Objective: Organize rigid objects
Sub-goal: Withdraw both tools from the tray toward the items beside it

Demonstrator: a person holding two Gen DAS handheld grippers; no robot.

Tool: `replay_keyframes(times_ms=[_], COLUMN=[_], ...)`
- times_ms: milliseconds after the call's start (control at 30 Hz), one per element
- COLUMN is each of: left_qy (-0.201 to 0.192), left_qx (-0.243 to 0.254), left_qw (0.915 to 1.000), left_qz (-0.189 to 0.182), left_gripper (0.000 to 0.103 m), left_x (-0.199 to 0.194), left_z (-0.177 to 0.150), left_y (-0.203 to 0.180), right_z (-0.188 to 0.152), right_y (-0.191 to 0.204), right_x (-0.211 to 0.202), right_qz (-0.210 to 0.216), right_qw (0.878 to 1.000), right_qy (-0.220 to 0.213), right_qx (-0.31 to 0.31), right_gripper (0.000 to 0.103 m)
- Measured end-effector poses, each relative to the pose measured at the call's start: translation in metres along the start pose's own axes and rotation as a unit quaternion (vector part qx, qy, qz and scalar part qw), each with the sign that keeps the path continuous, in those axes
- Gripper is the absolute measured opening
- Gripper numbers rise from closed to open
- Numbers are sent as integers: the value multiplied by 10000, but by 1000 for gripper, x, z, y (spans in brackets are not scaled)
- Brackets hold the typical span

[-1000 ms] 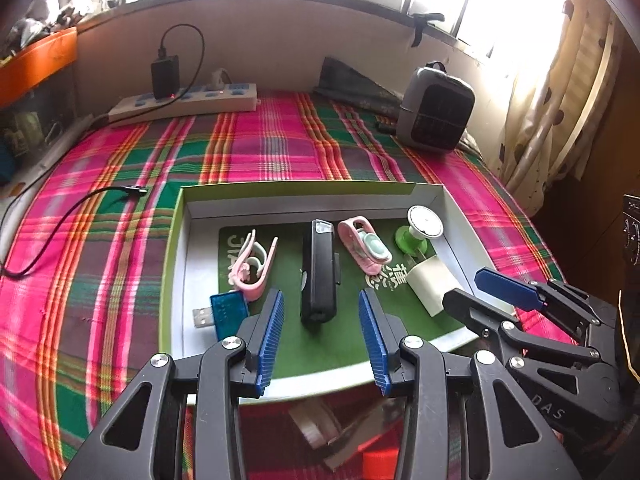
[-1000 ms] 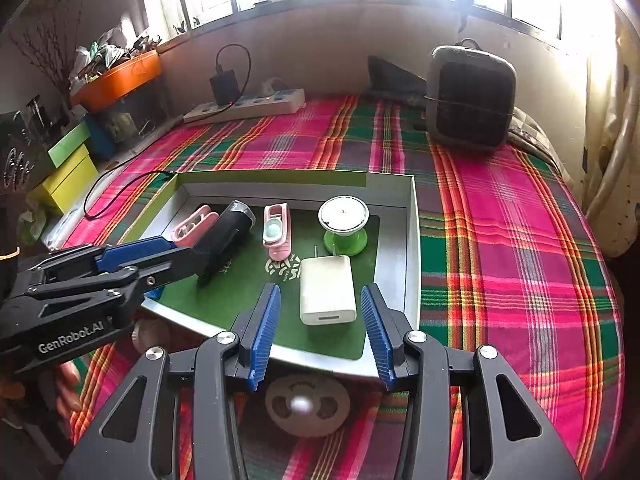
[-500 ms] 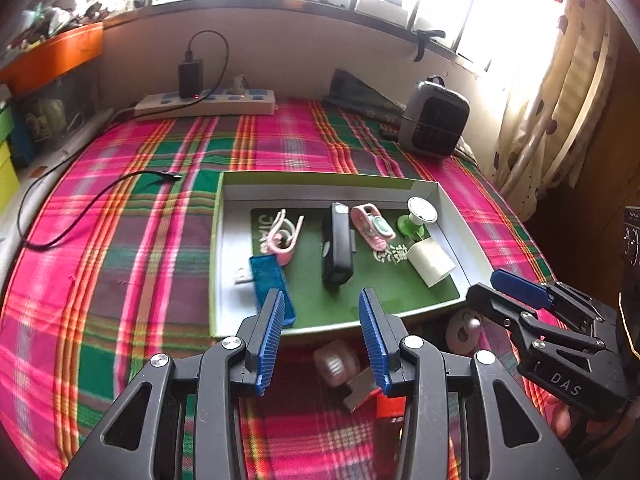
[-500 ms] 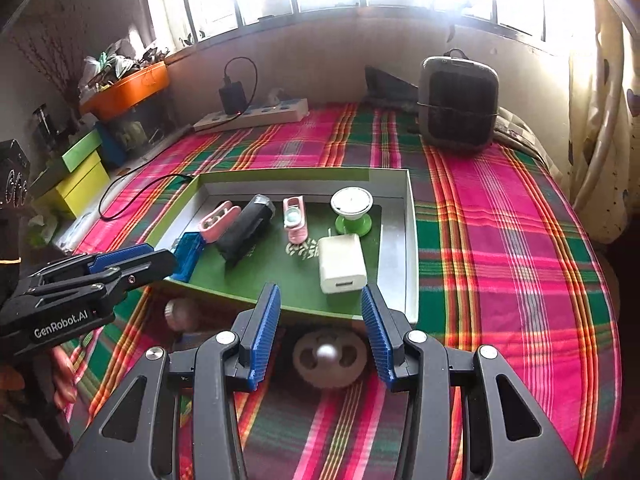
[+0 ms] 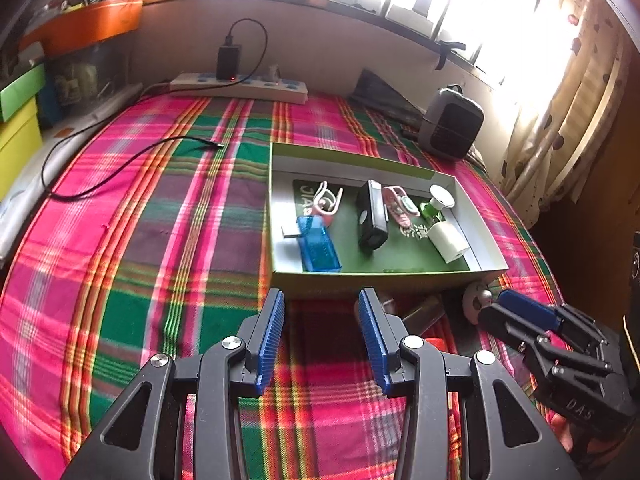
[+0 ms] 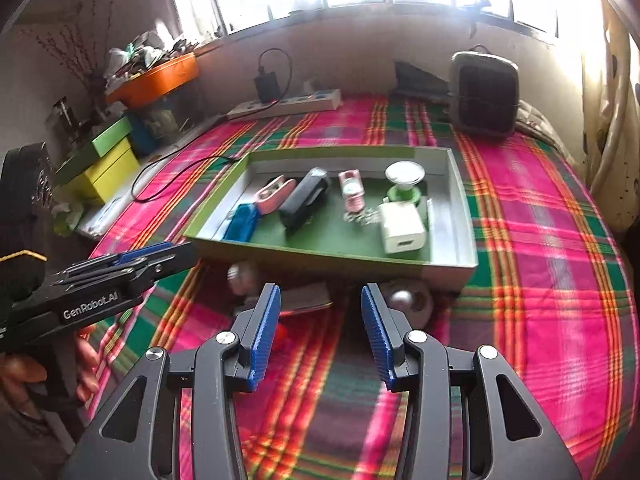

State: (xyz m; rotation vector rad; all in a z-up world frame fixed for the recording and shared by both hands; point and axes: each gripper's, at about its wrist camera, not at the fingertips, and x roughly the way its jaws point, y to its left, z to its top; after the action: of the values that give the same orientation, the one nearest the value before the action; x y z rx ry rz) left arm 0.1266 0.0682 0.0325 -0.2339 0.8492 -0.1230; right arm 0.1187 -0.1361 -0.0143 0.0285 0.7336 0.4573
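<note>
A shallow green tray [image 5: 376, 278] sat at centre frame on the plaid cloth [image 5: 168, 240], holding, left to right, a blue USB stick [image 5: 318, 246], a pink clip [image 5: 326, 202], a black device [image 5: 373, 218], a pink case [image 5: 400, 206], a green-and-white spool [image 5: 438, 204] and a white charger [image 5: 448, 242]. At lower centre the left gripper [image 5: 320, 338] pointed down toward the tray's near edge, jaws parted and empty; at lower right, the right gripper [image 6: 320, 334] did likewise. Small round objects [image 6: 404, 300] lay blurred just before the tray, with a power strip [image 5: 240, 86] at upper left and a grey heater [image 5: 450, 128] at upper right.

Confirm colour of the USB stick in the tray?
Translucent blue USB stick, clearest in the left wrist view.
</note>
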Motion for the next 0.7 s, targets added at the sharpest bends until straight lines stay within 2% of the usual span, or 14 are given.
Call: replay_keyframes(times_ms=[267,700], left_qy=[2,30], left_qx=[-94,-191], left_qw=[10000,9998], left_qz=[-23,-72], left_gripper=[38,38], left_x=[-6,-10], left_z=[-7,-17], left_y=[9,19], right_z=[-12,-26], right_y=[22,37], right_x=[9,21], right_qz=[233,175], right_qw=[9995,9990], right_qy=[200,405], right_qx=[-26,64], right_gripper=[44,44])
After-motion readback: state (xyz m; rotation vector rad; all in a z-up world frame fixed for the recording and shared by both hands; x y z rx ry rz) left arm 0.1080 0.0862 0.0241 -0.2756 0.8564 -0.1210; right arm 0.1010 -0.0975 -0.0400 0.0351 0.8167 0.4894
